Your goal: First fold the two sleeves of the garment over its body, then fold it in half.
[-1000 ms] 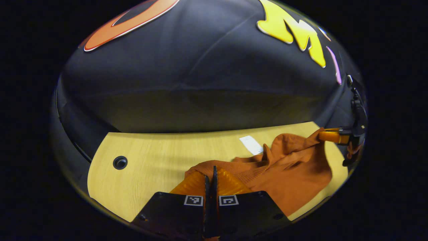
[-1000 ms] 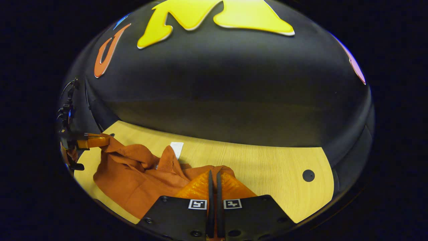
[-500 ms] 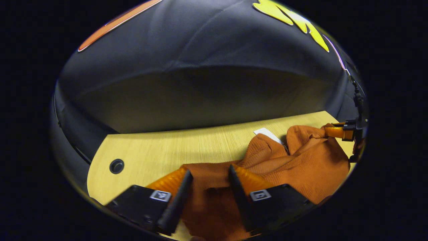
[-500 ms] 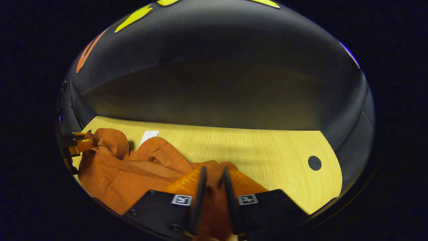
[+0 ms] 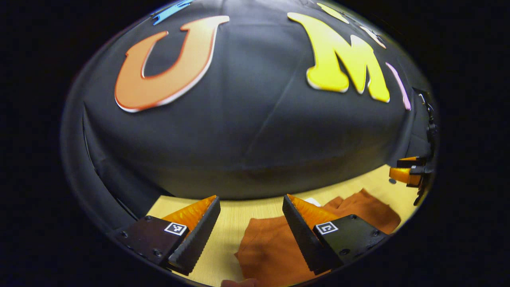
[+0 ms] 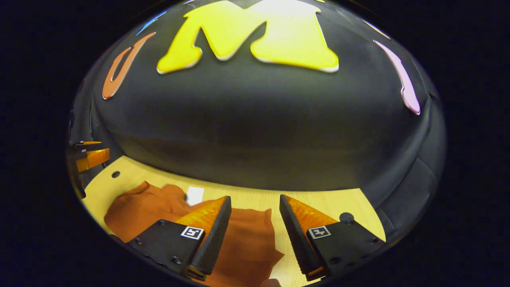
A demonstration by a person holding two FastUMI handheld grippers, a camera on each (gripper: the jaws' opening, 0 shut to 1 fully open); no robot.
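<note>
The garment is a rust-orange knit with a fine ribbed weave, lying in soft, rumpled folds on a pale wood-grain table. A small white tag shows at the garment's far edge, towards the black cloth wall. In the right gripper view a dark round hole is set into the table to the left of the garment, and a second one to its right, half hidden by a finger.

The left gripper is spread wide, its ridged wedge-shaped fingers standing apart above the garment and holding nothing; the cloth lies between and below them, mostly towards the right finger. The right gripper is just as wide open and empty, with the garment spread beneath it and running off to the left. Each gripper also shows small at the edge of the other's view, raised clear of the garment.
</note>
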